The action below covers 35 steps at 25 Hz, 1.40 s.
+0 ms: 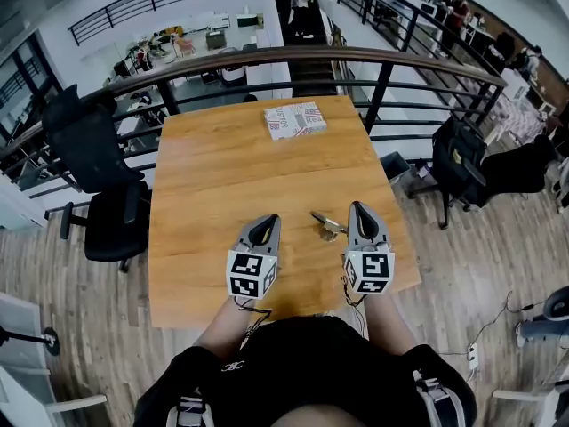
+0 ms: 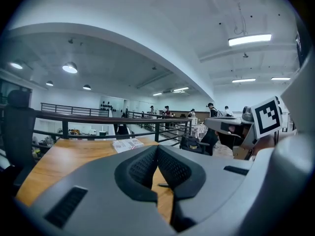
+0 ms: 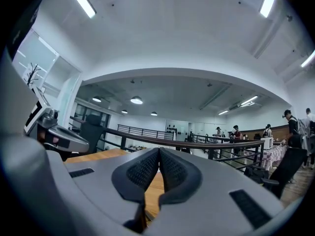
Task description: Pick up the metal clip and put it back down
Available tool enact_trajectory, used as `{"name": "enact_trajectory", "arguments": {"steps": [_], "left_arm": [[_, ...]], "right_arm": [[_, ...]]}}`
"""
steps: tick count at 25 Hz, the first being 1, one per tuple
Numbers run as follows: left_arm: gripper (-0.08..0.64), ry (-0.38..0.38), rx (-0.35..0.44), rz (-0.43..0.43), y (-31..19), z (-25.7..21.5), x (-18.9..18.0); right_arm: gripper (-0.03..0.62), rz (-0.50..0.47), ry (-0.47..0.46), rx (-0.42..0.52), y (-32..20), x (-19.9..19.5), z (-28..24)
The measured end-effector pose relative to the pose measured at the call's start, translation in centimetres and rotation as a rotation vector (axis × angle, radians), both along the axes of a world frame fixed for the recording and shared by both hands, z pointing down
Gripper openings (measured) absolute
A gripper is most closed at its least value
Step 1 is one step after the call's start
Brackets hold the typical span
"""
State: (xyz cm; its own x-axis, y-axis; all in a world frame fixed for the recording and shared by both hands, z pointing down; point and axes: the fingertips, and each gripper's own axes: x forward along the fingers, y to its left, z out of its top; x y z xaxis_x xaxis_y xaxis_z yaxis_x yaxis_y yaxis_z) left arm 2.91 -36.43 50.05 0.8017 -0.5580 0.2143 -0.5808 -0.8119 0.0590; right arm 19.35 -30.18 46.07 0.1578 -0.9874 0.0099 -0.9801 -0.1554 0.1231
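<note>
The metal clip [image 1: 327, 224] lies on the wooden table [image 1: 213, 176], a small silvery piece just left of my right gripper's tip. My right gripper [image 1: 359, 208] hovers beside it, jaws shut with nothing between them; in the right gripper view its black pads [image 3: 142, 171] meet at the tips of the gripper [image 3: 159, 151]. My left gripper [image 1: 265, 221] sits further left, apart from the clip, also shut and empty [image 2: 157, 149]. Neither gripper touches the clip.
A white patterned box [image 1: 294, 119] rests near the table's far edge. A dark railing [image 1: 293, 56] curves behind the table. A black office chair [image 1: 98, 176] stands at the left, and another chair with a bag [image 1: 462, 163] at the right.
</note>
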Motion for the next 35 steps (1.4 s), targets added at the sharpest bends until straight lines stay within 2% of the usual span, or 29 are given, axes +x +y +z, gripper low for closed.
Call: {"name": "enact_trajectory", "arguments": {"steps": [6,9,14,20,26,32,35], "left_arm": [[0.018,-0.015,0.004,-0.062,-1.3,0.0,0.6],[0.018,-0.018,0.002,-0.089,-1.8,0.1,0.7],[0.018,-0.032,0.0,-0.115,-1.8,0.4,1.2],[0.018,-0.061,-0.004,-0.144,-1.6,0.8,1.7],[0.018,-0.094,-0.009,-0.15,-1.3,1.4,2.5],[0.018,-0.111,-0.007,-0.165,-1.4,1.3,3.0],[0.018,-0.118,-0.008,-0.177,-1.4,1.4,3.1]], "right_arm": [[0.019,-0.072,0.041,-0.072,-2.6,1.5,2.5],[0.123,-0.153,0.048,-0.152,-4.2,1.3,4.9],[0.19,-0.243,0.127,-0.284,-5.7,0.5,9.8],[0.202,-0.31,0.156,-0.432,-6.5,0.8,16.5],[0.209,-0.346,0.169,-0.541,-6.8,1.2,22.0],[0.222,-0.357,0.298,-0.646,-6.8,2.2,26.6],[0.218,-0.366,0.337,-0.66,-7.0,2.7,27.9]]}}
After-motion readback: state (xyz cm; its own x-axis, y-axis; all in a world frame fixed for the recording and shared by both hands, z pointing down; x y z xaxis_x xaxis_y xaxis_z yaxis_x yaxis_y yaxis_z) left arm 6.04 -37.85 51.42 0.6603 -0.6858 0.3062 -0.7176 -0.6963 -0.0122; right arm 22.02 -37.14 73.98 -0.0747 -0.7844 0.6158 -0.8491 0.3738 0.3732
